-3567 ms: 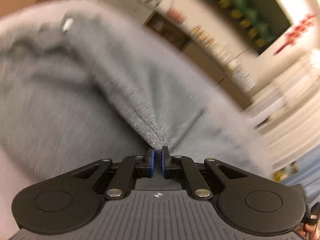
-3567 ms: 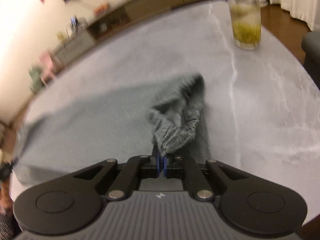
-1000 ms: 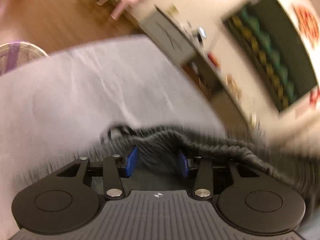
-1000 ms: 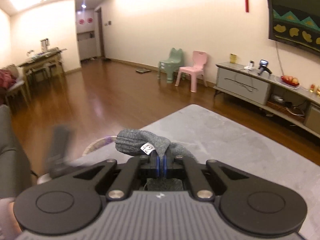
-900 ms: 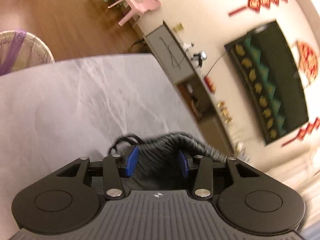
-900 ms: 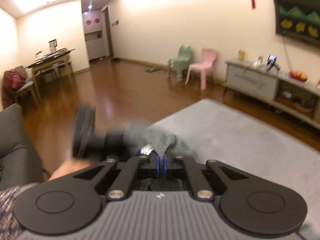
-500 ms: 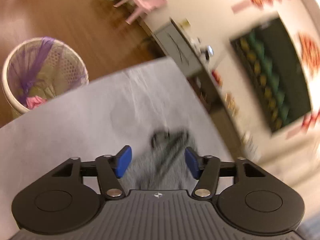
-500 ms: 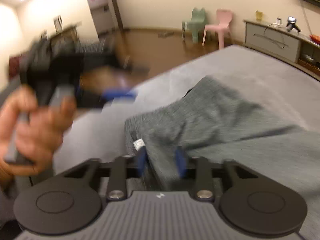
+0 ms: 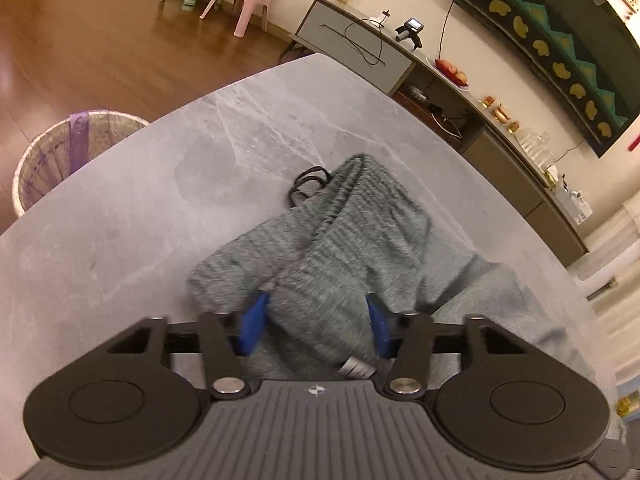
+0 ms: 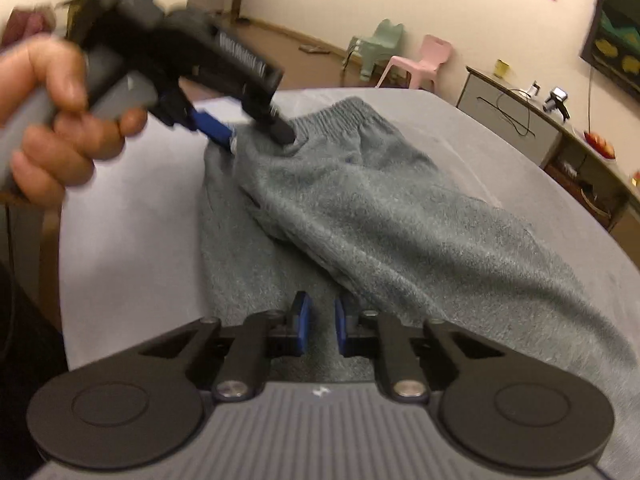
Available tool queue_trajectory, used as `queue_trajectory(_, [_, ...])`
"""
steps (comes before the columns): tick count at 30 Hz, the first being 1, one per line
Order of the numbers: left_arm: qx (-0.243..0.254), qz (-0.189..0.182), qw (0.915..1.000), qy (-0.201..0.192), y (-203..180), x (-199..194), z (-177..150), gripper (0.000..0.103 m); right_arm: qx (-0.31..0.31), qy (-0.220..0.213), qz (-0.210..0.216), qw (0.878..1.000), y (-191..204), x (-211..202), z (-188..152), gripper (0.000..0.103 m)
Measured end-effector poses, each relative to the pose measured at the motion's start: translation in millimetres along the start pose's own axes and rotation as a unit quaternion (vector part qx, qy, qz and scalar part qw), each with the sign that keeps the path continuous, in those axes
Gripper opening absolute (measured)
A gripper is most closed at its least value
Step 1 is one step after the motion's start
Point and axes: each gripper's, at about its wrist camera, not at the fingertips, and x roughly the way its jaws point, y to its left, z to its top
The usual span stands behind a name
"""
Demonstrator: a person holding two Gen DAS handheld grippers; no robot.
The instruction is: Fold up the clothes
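Grey knit trousers (image 9: 360, 232) with an elastic waistband and a black drawstring (image 9: 308, 184) lie crumpled on the grey marble table (image 9: 160, 200). My left gripper (image 9: 315, 326) has a thick bunch of the cloth filling the space between its blue pads, and its jaws are closing on it. The right wrist view shows that gripper (image 10: 256, 136), held by a hand (image 10: 60, 120), at the waistband end of the trousers (image 10: 400, 208). My right gripper (image 10: 321, 322) hovers low over the near part of the cloth. Its jaws are closing to a narrow gap, with no fold pinched between them.
A wicker waste basket (image 9: 60, 156) with a purple liner stands on the wooden floor beyond the table's left edge. A low TV cabinet (image 9: 360, 48) and small pink (image 9: 248, 4) and green chairs stand along the far wall. Bare tabletop (image 10: 132, 216) lies left of the trousers.
The right gripper let go of the trousers, sank towards the table and narrowed again over the cloth. The left gripper opened wide, then closed back onto a bunch. The trousers now lie on the table.
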Motion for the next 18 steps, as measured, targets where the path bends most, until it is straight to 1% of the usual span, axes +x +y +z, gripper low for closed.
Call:
queue_trajectory(1, [-0.004, -0.001, 1.0000, -0.001, 2.3, -0.1, 0.1, 0.047, 0.003, -0.005, 0.000, 1.000, -0.3, -2.7, 1.1, 0.014])
queue_trajectory(3, [-0.012, -0.006, 0.9999, -0.005, 5.6, -2.6, -0.2, 0.043, 0.001, -0.017, -0.009, 1.000, -0.9, -9.8, 2.7, 0.024])
queue_trajectory(4, [-0.018, -0.008, 0.9998, -0.007, 7.1, -4.0, -0.1, 0.042, -0.002, -0.024, -0.019, 1.000, -1.0, -12.9, 3.0, 0.039])
queue_trajectory(5, [-0.024, -0.013, 0.9996, -0.010, 8.6, -6.4, -0.4, 0.039, -0.006, -0.032, -0.031, 0.999, -1.3, -15.0, 3.3, 0.050])
queue_trajectory(6, [-0.030, -0.018, 0.9993, -0.013, 10.1, -8.8, -0.4, 0.036, -0.008, -0.039, -0.043, 0.998, -3.6, -13.6, 3.3, 0.051])
queue_trajectory(8, [-0.043, -0.030, 0.9984, -0.024, 13.3, -13.7, 0.9, 0.036, -0.013, -0.035, -0.053, 0.998, -6.9, -5.0, 4.2, 0.052])
queue_trajectory(9, [-0.045, -0.034, 0.9979, -0.030, 13.4, -16.7, 1.2, 0.035, -0.019, -0.028, -0.056, 0.998, -7.3, 1.4, 4.8, 0.050])
queue_trajectory(10, [-0.044, -0.038, 0.9976, -0.038, 12.6, -20.4, 1.7, 0.035, -0.029, -0.019, -0.057, 0.998, -7.3, 9.5, 5.1, 0.040])
queue_trajectory(11, [-0.044, -0.042, 0.9970, -0.047, 12.2, -24.8, 2.1, 0.035, -0.038, -0.011, -0.061, 0.997, -7.3, 15.5, 6.3, 0.007])
queue_trajectory(12, [-0.048, -0.049, 0.9958, -0.060, 13.4, -31.3, 2.4, 0.034, -0.046, -0.005, -0.068, 0.997, -7.1, 19.7, 8.3, 0.005])
queue_trajectory(13, [-0.057, -0.058, 0.9940, -0.073, 16.6, -38.9, 2.3, 0.034, -0.049, -0.009, -0.070, 0.996, -6.2, 16.9, 11.4, 0.004])
queue_trajectory(15, [-0.086, -0.069, 0.9893, -0.095, 26.6, -54.1, -0.7, 0.034, -0.049, -0.033, -0.057, 0.997, -1.0, -2.7, 19.5, 0.003])
queue_trajectory(16, [-0.103, -0.067, 0.9873, -0.101, 32.4, -59.8, -2.9, 0.034, -0.051, -0.043, -0.044, 0.997, 4.2, -15.1, 23.1, 0.003])
queue_trajectory(17, [-0.118, -0.050, 0.9872, -0.095, 37.7, -59.5, -4.6, 0.034, -0.056, -0.047, -0.030, 0.997, 10.0, -24.5, 25.3, 0.003])
queue_trajectory(18, [-0.132, -0.036, 0.9869, -0.084, 42.8, -56.1, -5.5, 0.034, -0.063, -0.042, -0.013, 0.997, 16.7, -27.4, 24.9, 0.003])
